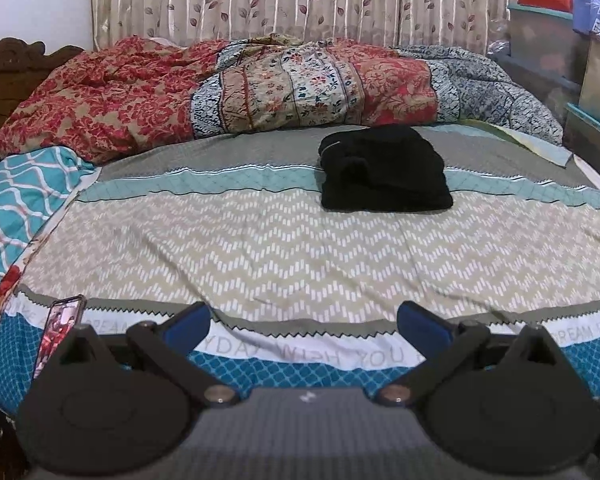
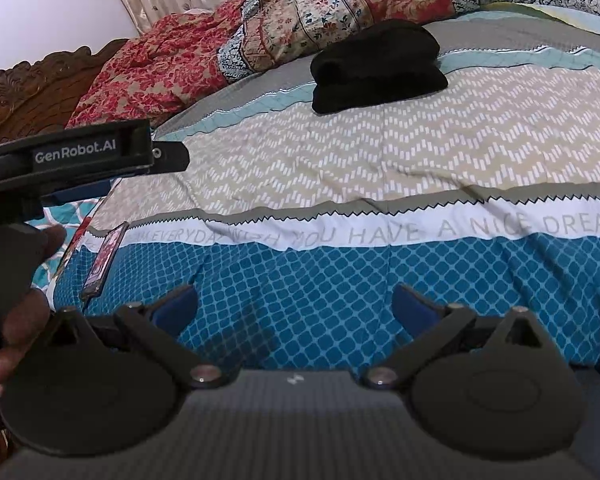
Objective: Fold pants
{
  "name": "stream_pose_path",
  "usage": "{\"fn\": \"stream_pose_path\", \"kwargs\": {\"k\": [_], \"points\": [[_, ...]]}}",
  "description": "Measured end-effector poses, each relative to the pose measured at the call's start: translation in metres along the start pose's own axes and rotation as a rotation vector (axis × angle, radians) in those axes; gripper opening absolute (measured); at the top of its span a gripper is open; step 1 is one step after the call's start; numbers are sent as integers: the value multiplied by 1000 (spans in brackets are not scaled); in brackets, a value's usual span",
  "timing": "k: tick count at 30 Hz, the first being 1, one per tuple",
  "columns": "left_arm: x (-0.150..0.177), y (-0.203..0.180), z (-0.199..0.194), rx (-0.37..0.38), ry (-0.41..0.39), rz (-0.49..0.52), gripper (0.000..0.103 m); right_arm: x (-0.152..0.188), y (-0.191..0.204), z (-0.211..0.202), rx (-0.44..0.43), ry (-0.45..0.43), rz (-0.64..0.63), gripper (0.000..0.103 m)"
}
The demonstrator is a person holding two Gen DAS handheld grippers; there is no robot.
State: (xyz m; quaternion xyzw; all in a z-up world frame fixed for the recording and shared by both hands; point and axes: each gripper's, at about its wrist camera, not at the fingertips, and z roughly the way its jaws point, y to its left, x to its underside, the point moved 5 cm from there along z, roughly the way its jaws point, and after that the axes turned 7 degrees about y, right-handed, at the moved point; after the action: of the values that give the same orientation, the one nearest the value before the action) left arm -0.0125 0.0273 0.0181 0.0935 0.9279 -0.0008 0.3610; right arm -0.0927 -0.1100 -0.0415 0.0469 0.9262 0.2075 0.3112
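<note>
Your bed (image 1: 284,248) is bare across its near half, with a phone (image 1: 58,332) at the near left edge. The pants (image 1: 384,168) lie far up the cover as a compact black bundle, so the folding looks finished; at most a tidy-up remains. Your left gripper (image 1: 304,324) and right gripper (image 2: 296,304) hang near the edge, fingers spread wide, holding nothing.
</note>
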Motion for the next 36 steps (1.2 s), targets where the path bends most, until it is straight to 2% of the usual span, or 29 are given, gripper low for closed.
{"fn": "stream_pose_path", "kwargs": {"k": [5,13,22,26,29,36], "points": [[2,0,0,5,12,-3,103,-1,3,-8,1,-25,1,103],[-5,-9,-25,-21,-99,46,103,-5,12,-23,6,-78,-30,103],[-7,-12,-32,-32,-122,51,103,-1,6,-19,10,-63,7,103],[-8,-12,-29,-52,-111,57,103,0,5,-20,14,-66,20,103],[-5,-13,-21,-66,-73,66,103,0,6,-23,17,-72,20,103],[4,-12,-9,-114,-11,73,103,-4,9,-36,38,-129,-6,103]]}}
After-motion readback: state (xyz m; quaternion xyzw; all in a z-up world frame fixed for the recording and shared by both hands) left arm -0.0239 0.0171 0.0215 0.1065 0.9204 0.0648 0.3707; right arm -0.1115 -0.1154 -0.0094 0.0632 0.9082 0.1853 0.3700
